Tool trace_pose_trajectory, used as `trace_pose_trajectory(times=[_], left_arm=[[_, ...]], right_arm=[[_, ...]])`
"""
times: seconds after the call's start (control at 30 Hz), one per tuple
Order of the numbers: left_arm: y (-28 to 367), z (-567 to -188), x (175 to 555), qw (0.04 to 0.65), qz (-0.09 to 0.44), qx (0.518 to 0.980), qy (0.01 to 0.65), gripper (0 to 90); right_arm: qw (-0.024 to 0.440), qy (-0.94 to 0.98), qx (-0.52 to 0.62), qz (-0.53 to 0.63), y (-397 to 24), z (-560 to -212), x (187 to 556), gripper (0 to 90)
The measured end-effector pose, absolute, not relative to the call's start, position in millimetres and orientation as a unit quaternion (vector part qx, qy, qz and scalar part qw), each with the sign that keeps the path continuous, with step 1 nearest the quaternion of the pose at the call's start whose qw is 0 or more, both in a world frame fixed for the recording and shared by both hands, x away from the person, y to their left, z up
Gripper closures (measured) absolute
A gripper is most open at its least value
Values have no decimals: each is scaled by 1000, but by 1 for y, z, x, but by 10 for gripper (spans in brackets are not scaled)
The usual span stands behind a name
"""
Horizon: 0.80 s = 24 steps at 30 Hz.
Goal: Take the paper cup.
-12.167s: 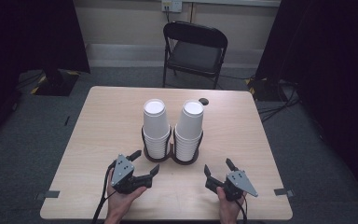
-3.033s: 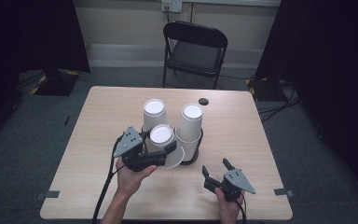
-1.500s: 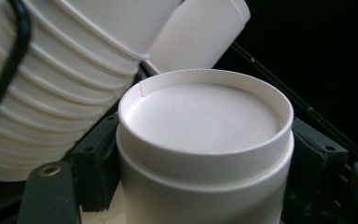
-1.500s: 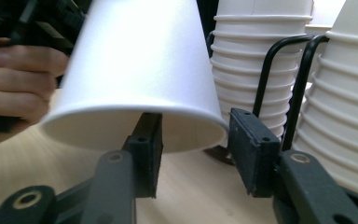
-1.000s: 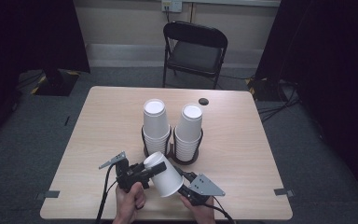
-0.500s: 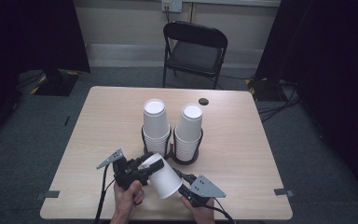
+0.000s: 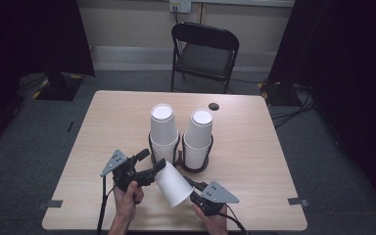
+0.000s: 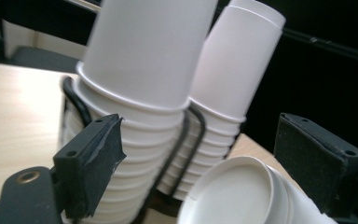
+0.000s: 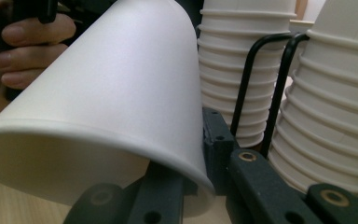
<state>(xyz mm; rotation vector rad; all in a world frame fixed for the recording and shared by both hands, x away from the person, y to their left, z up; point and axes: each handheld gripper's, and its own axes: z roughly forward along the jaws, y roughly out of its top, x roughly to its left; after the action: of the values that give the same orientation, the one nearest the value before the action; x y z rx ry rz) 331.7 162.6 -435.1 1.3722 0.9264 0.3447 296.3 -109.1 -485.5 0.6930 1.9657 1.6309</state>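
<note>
Two grippers are meeting over one white paper cup (image 7: 172, 184) near the front edge of the table (image 7: 103, 127). Right gripper (image 7: 194, 188): jaws are pinching the cup's rim, one jaw inside the mouth and one outside, seen close up in the right gripper view where the cup (image 9: 102, 107) is lying tilted across the frame with its wall caught between the black jaws. Left gripper (image 7: 157, 167): jaws have just been opening and are now standing apart on either side of the cup's closed base, pads not pressing on it; in the left gripper view the base (image 8: 235, 196) is sitting low between the two spread jaws, with a gap showing at each side.

Cup is hanging tilted between the two tools, base pointing up and left toward the left gripper, mouth down and right toward the right gripper, off the tabletop.

Just behind it, a black wire holder (image 7: 196, 166) is carrying two upside-down stacks of white cups (image 7: 163, 129), side by side. A small dark disc (image 7: 213, 106) is lying near the far edge of the table. A black folding chair (image 7: 203, 54) is standing beyond the table.
</note>
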Motion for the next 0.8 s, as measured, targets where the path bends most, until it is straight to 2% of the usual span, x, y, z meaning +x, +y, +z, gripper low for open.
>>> trace_pose_trajectory(times=[0.2, 0.37, 0.53, 0.57, 0.7, 0.8], left_arm=[[168, -439, 333, 654, 170, 626, 389, 152], [172, -444, 333, 655, 163, 642, 364, 154], [169, -446, 333, 629, 192, 666, 352, 154], [167, -447, 332, 613, 213, 676, 349, 154], [166, -447, 331, 603, 208, 695, 331, 155], [166, -447, 328, 586, 231, 712, 311, 156]], right_arm=[[243, 726, 281, 579, -114, -485, 301, 861], [241, 730, 293, 568, -118, -484, 301, 861], [237, 735, 301, 559, -122, -484, 302, 861], [235, 739, 303, 554, -123, -484, 303, 861], [231, 742, 307, 548, -125, -483, 305, 862], [228, 747, 308, 543, -128, -482, 306, 862]])
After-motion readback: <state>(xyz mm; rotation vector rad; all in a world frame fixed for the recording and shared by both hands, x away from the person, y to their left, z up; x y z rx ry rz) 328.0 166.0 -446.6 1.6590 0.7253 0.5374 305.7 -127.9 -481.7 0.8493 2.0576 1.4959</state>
